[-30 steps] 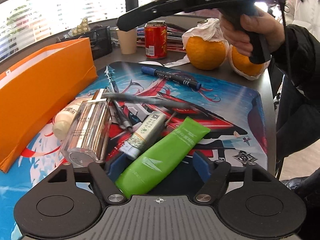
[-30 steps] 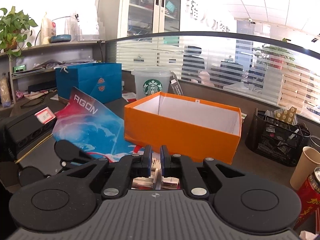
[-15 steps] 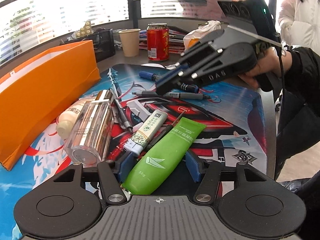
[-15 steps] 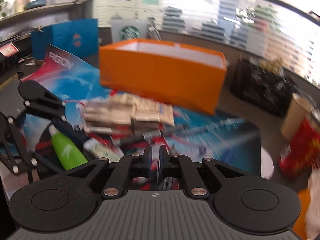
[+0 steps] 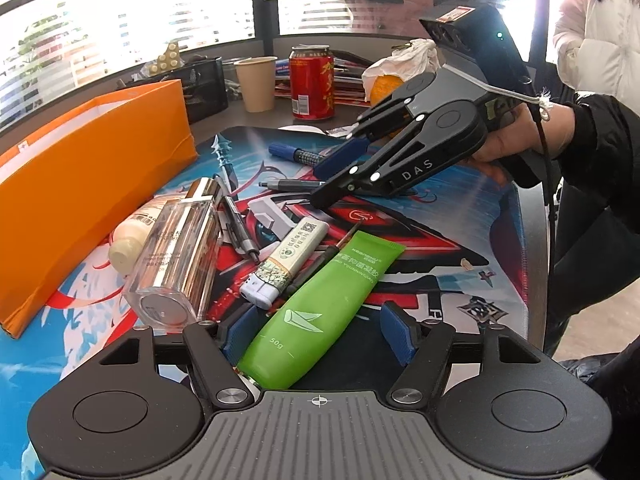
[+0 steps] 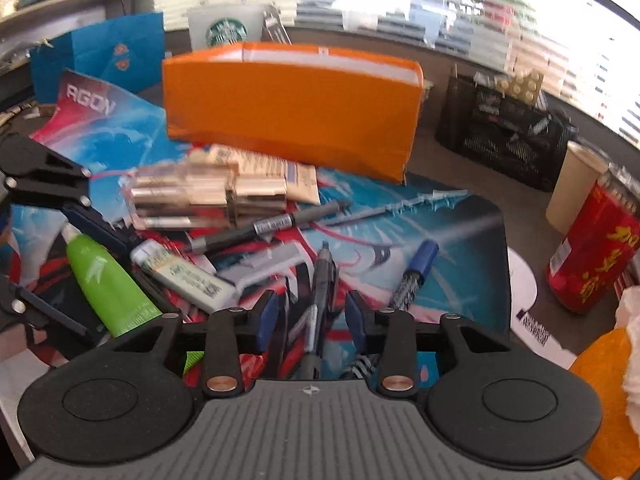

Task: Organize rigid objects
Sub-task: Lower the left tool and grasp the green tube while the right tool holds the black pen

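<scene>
Green tube (image 5: 320,308) lies between our left gripper's (image 5: 316,330) spreading, untouching jaws.
Our right gripper (image 6: 310,316) opens astride a grey pen (image 6: 320,292).

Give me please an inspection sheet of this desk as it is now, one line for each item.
Surface: printed desk mat, crowded.
Job's things: green tube, white lighter, clear bottle, grey pen, blue marker, orange box.
Clutter: red can, paper cup, mesh organizer.
Grippers: left gripper jaws opening around green tube; right gripper jaws opening over grey pen.
Cables: white cord on right gripper.
Surroundings: office windows, blinds.
</scene>
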`<state>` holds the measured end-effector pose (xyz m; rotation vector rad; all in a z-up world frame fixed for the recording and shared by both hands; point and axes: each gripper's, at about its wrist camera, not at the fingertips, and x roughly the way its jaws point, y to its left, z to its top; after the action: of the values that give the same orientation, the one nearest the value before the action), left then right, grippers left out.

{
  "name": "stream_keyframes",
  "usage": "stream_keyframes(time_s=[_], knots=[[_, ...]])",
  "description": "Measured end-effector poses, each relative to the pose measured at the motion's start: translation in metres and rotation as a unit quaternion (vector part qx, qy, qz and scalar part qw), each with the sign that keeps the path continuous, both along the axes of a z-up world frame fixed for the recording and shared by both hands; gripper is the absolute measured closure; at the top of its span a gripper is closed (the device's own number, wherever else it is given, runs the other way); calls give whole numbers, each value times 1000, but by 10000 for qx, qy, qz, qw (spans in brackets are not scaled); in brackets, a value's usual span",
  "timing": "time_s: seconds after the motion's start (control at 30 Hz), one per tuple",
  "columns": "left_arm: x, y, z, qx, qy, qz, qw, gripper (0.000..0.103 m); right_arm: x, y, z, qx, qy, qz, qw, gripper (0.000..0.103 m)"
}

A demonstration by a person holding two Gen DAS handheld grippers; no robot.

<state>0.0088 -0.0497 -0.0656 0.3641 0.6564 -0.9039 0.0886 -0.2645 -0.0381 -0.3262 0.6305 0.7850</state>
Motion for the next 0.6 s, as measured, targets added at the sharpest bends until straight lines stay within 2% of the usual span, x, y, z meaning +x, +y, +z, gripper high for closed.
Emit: stream_keyframes(time_s=[0.1,0.43,0.5,0.57,0.6], knots=[[-1,0,-1,0,2,-23,10000,35,-2,-2,-3,203,27,-58,9998,90],[-1,-3,0,20,70,-27,10000,36,-11,1,3,279,-216,-284,9990,90],[-2,-3,0,15,68,-50,10000,39,-10,-2,10,462,-271,-326,9980,90],[-3,-3,0,-7,61,-82,9999,55,-10,-4,17,605,-349,-338,9970,90],[-3,-4,1,-8,61,-85,9999,59,-10,-5,20,633,-387,-345,9966,90]])
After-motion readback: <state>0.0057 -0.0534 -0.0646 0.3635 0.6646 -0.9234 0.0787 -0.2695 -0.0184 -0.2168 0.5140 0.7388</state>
